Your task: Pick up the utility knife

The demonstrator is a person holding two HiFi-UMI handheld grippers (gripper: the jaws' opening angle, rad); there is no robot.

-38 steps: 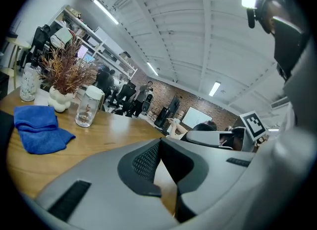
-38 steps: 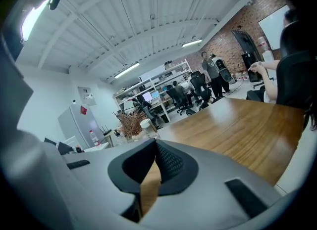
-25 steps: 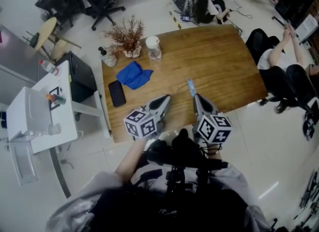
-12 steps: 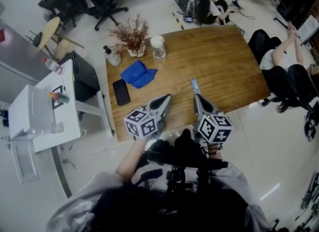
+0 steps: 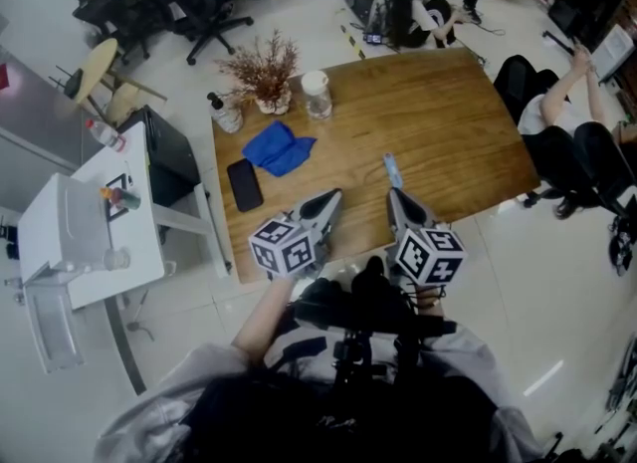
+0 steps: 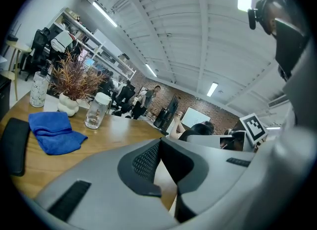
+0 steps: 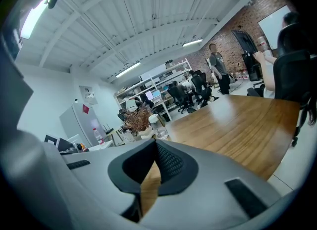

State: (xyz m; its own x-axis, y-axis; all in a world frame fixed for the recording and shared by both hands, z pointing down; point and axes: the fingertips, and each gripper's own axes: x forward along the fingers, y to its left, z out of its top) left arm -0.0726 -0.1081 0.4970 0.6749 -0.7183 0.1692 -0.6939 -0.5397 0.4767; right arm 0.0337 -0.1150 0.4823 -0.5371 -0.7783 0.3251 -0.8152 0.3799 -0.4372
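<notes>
Right gripper (image 5: 393, 192) was fully closed, jaws tip to tip with nothing between them (its own view (image 7: 155, 141) showed only bare wood past the tips). Left gripper (image 5: 328, 195) was closed the same way and empty (image 6: 159, 140). Both sat side by side over the near edge of the wooden counter (image 5: 448, 113), each pointing across it, with their marker cubes toward the person.

The utility knife (image 5: 389, 166), light blue, lay on the counter just ahead of the right gripper's tip, roughly in line with it. Whether the tip touched it could not be told from the head view, and neither gripper view showed the knife.

Farther out on the left side lay a black phone (image 5: 245, 184) flat near the counter's left edge, with a crumpled blue cloth (image 5: 276, 148) just beyond it. At the far left corner stood a clear jar with a white lid (image 5: 317, 95), a dried plant in a white vase (image 5: 267, 73) beside it, and a pump bottle (image 5: 223, 113) at the very edge. A seated person (image 5: 567, 113) was past the counter's right side.
</notes>
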